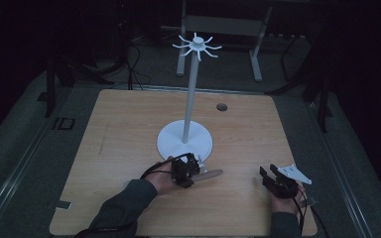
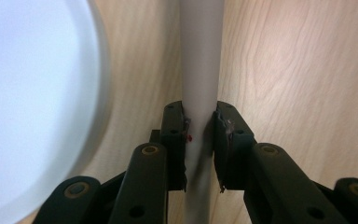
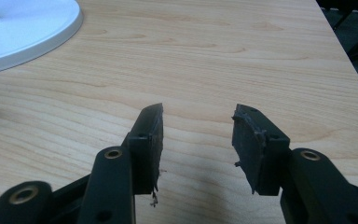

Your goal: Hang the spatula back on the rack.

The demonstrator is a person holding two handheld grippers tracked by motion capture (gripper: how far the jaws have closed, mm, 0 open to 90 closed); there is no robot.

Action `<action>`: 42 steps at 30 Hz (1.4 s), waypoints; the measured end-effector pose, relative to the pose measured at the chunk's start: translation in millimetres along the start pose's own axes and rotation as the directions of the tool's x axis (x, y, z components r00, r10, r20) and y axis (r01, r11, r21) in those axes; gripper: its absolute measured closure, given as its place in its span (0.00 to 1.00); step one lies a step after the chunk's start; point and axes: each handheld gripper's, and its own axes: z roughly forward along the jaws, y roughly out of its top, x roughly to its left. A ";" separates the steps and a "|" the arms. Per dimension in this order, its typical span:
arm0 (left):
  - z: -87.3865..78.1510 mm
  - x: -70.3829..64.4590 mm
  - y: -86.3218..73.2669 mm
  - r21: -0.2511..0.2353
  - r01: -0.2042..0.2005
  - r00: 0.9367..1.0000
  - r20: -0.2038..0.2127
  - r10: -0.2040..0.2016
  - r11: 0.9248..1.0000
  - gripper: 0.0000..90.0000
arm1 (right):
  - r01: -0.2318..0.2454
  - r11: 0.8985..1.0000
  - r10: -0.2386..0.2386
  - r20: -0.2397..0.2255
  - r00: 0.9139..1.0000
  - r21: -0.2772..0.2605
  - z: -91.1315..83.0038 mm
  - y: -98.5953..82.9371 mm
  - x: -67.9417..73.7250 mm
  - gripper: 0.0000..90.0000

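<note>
Pinching the pale grey, rod-shaped plastic piece lying at the tabletop's six o'clock, the left gripper could swing it into the white round-based hook stand. The right gripper hovers at five o'clock, fingers spread, empty.

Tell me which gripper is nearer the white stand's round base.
Left. The left gripper sits just at the near edge of the round base, its jaws shut on a grey rod. The right gripper is off to the base's right, jaws open over bare table.
</note>
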 end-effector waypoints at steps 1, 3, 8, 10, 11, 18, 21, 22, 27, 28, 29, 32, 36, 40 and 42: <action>-3.7 -0.6 -0.6 -0.029 0.013 1.000 -0.011 -0.014 0.999 0.84 | 0.000 1.000 0.000 0.001 1.000 0.000 0.0 0.0 0.0 0.59; -9.4 -1.6 -1.7 -0.072 0.032 0.999 -0.024 -0.034 0.997 0.84 | 0.001 1.000 -0.001 0.001 1.000 0.000 0.0 0.0 0.0 0.59; -16.6 -6.3 -1.7 -0.158 0.022 0.998 -0.047 -0.030 0.987 0.84 | 0.002 1.000 -0.002 0.001 1.000 0.000 -0.1 0.0 0.1 0.59; -19.9 -7.1 -1.0 -0.187 0.020 0.998 -0.051 -0.030 0.982 0.84 | 0.001 1.000 -0.001 0.000 1.000 0.000 0.0 0.0 0.0 0.59; -22.8 -7.7 -0.5 -0.206 0.009 0.998 -0.062 -0.022 0.979 0.84 | -0.001 1.000 0.001 0.001 1.000 0.000 -0.1 0.0 0.0 0.59; -43.5 -10.2 0.0 -0.316 -0.016 0.999 -0.049 0.001 0.949 0.84 | 0.002 1.000 -0.002 0.000 1.000 0.000 -0.1 0.0 0.1 0.59; -52.4 -11.2 -1.6 -0.383 -0.023 0.998 -0.059 0.001 0.923 0.84 | 0.001 1.000 -0.001 0.000 1.000 -0.001 0.0 0.0 0.1 0.59; -54.1 -11.2 -2.0 -0.397 -0.025 0.998 -0.056 0.003 0.917 0.84 | 0.001 1.000 -0.001 0.000 1.000 0.000 0.0 0.0 0.1 0.59; -64.7 -11.9 -0.6 -0.465 -0.009 0.999 -0.044 -0.013 0.885 0.84 | 0.002 1.000 -0.002 0.000 1.000 -0.001 0.0 0.0 0.0 0.59; -66.8 -11.3 -0.5 -0.469 -0.009 0.999 -0.043 -0.013 0.883 0.84 | 0.003 1.000 -0.003 0.001 1.000 0.000 0.0 0.0 0.0 0.59; -68.6 -11.0 -0.3 -0.480 -0.005 0.999 -0.046 -0.020 0.877 0.84 | 0.002 1.000 -0.002 0.001 1.000 0.001 0.0 0.0 0.0 0.59; -73.7 -9.8 -0.3 -0.510 0.012 0.998 -0.044 -0.040 0.860 0.84 | 0.003 1.000 -0.003 0.000 1.000 0.000 0.0 0.0 0.0 0.59; -78.7 -8.2 -1.0 -0.552 0.023 0.996 -0.058 -0.066 0.833 0.84 | 0.004 1.000 -0.004 0.000 1.000 0.001 0.0 0.0 0.0 0.59; -83.7 -8.8 -1.2 -0.581 0.033 0.994 -0.065 -0.087 0.813 0.84 | 0.003 1.000 -0.003 -0.001 1.000 0.000 0.1 0.0 -0.1 0.59; -86.0 -9.3 -0.9 -0.588 0.036 0.991 -0.085 -0.106 0.808 0.84 | 0.003 1.000 -0.003 0.000 1.000 0.000 0.1 0.0 0.1 0.59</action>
